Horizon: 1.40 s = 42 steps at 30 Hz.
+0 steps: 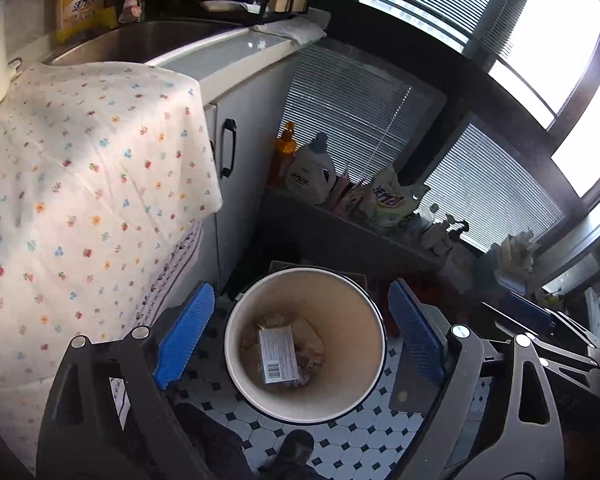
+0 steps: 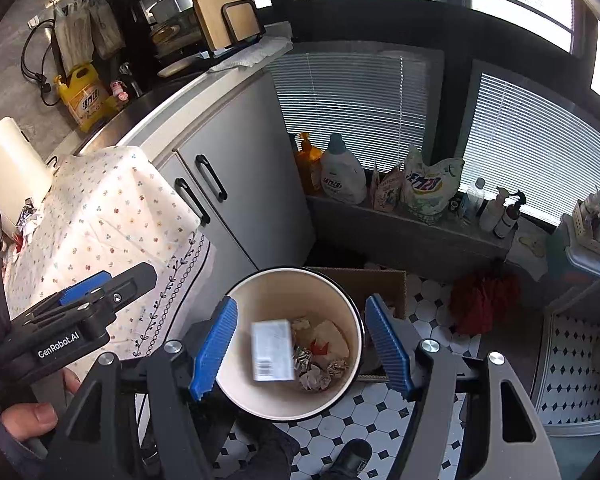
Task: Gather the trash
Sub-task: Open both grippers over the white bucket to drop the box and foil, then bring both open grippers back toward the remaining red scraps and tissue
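A round cream trash bin with a dark rim stands on the tiled floor. A white box with a barcode lies in it among crumpled wrappers. My left gripper is open and empty above the bin. In the right wrist view the bin is below my open right gripper. The white box looks blurred, in the air over crumpled foil and paper. More crumpled trash lies on the table at far left.
A table with a floral cloth stands left of the bin. Grey cabinets and a sink counter are behind it. A cardboard box sits behind the bin. Detergent bottles line a low ledge under the blinds. My shoes show on the tiled floor.
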### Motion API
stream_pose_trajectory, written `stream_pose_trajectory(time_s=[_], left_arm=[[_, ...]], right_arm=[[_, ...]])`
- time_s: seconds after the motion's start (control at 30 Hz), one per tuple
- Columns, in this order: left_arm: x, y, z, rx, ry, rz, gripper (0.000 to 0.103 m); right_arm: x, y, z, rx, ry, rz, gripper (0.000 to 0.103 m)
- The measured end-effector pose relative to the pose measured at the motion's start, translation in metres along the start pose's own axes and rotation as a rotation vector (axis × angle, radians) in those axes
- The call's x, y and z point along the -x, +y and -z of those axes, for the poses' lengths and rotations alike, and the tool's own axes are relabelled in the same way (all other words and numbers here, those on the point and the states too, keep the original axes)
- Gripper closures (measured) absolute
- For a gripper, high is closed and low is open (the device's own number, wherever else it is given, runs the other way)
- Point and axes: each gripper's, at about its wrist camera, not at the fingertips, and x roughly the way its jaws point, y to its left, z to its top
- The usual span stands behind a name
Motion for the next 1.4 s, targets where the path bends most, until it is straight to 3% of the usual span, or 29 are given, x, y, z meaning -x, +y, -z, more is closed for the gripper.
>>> stream_pose_trajectory(time_s=[0.17, 0.67, 1.07, 1.4], left_arm=[[0.038, 0.033, -0.017, 0.054, -0.073, -0.071, 0.006], [0.155, 0.169, -0.033, 0.277, -0.264, -0.296, 0.006], [0.213, 0.261, -0.028, 0.399, -0.352, -0.429, 0.006], [0.214, 0.326, -0.036, 0.435, -0.346, -0.448, 0.006]], right_arm=[[0.007, 0.040, -0.021, 0.050, -0.034, -0.072, 0.037], [0.020, 0.201, -0.057, 0.260, -0.105, -0.291, 0.017], [0.004, 0.322, -0.059, 0.402, -0.089, -0.425, 0.024], [-0.025, 0.397, -0.058, 0.468, -0.041, -0.472, 0.032]])
